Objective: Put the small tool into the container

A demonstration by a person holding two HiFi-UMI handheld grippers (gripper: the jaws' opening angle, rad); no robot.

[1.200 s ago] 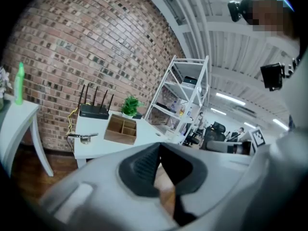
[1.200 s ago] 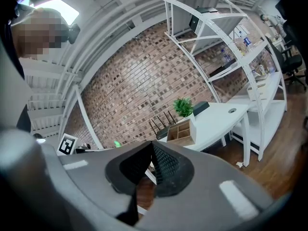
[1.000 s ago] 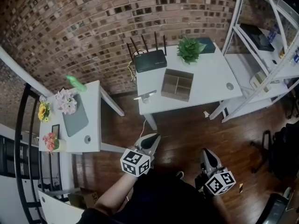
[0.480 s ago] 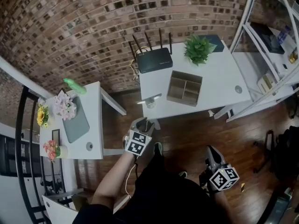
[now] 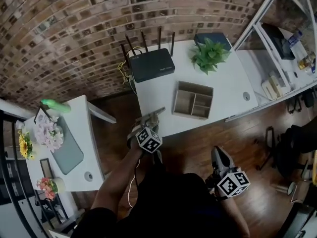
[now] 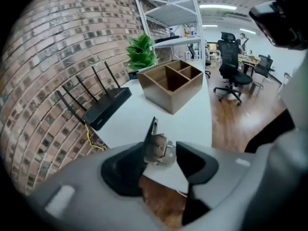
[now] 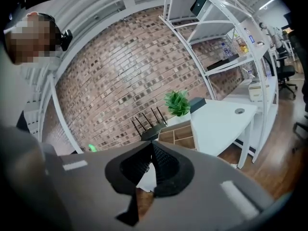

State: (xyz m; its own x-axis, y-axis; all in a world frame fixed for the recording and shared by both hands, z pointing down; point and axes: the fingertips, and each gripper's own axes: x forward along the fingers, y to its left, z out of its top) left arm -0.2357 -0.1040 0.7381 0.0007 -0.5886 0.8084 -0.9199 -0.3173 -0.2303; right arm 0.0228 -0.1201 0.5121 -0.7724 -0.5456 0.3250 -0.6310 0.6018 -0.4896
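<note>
The left gripper is reaching in at the near edge of the white tabletop. Its jaws are standing apart with the small tool sitting between them. The left jaw is looking close to the metal and the right one is showing a gap, so I am judging that nothing is clamped yet. The tool, a small shiny metal piece, is lying right at the tabletop's edge. The right gripper is hanging low beside the person, jaws pressed together on nothing. Further in, the wooden container is sitting near the tool but apart from it, with nothing showing in its compartments. The task is barely beginning: closing on the tool, lifting it, carrying it and dropping it in are all waiting.
</note>
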